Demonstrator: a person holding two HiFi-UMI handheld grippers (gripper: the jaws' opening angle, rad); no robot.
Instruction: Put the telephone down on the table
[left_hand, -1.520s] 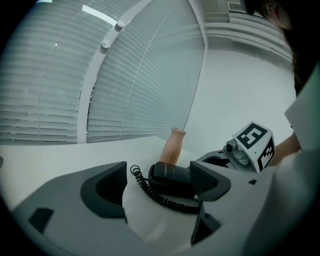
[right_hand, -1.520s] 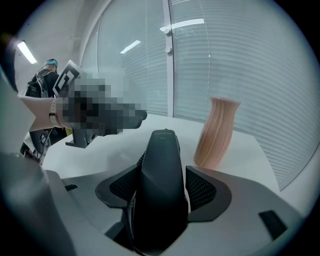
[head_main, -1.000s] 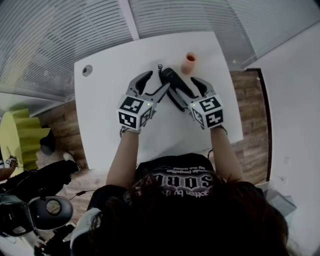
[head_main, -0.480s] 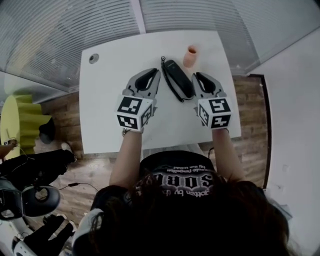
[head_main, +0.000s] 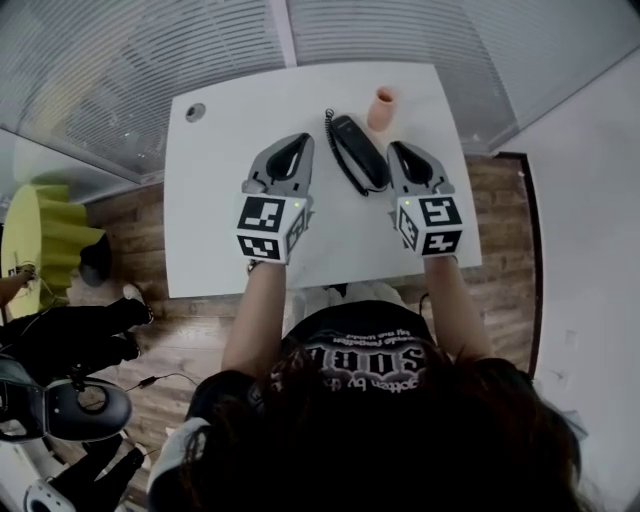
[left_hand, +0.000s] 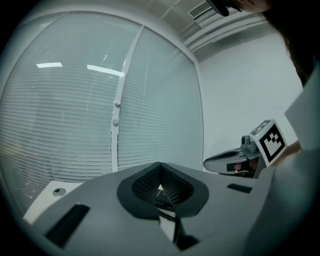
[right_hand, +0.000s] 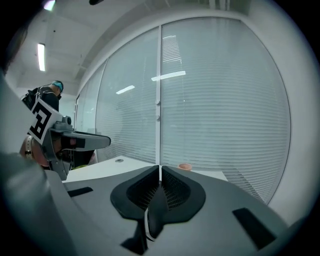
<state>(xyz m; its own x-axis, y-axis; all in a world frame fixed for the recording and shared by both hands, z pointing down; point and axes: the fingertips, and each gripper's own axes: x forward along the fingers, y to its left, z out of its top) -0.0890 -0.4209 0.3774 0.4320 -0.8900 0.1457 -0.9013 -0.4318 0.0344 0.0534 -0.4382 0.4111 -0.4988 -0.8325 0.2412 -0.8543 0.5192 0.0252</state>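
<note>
The black telephone handset (head_main: 358, 152) lies flat on the white table (head_main: 230, 160), its coiled cord (head_main: 328, 122) trailing off its far end. My left gripper (head_main: 297, 142) hovers just left of it with its jaws shut on nothing. My right gripper (head_main: 397, 150) sits just right of the handset, also shut and empty. Neither touches the telephone. In the left gripper view the left gripper (left_hand: 160, 165) points at the window blinds and the right gripper (left_hand: 235, 160) shows at the right. In the right gripper view the closed right gripper (right_hand: 160, 169) faces the blinds.
A small orange cup (head_main: 383, 106) stands at the table's far edge beside the handset and shows as the same cup (right_hand: 185, 166) in the right gripper view. A round cable grommet (head_main: 195, 112) marks the far left corner. A yellow-green chair (head_main: 50, 245) and black equipment (head_main: 60, 400) stand on the wooden floor at left.
Both grippers stood open on either side of the telephone; both have since shut and drawn back slightly toward the person. The telephone now rests on the table between them.
</note>
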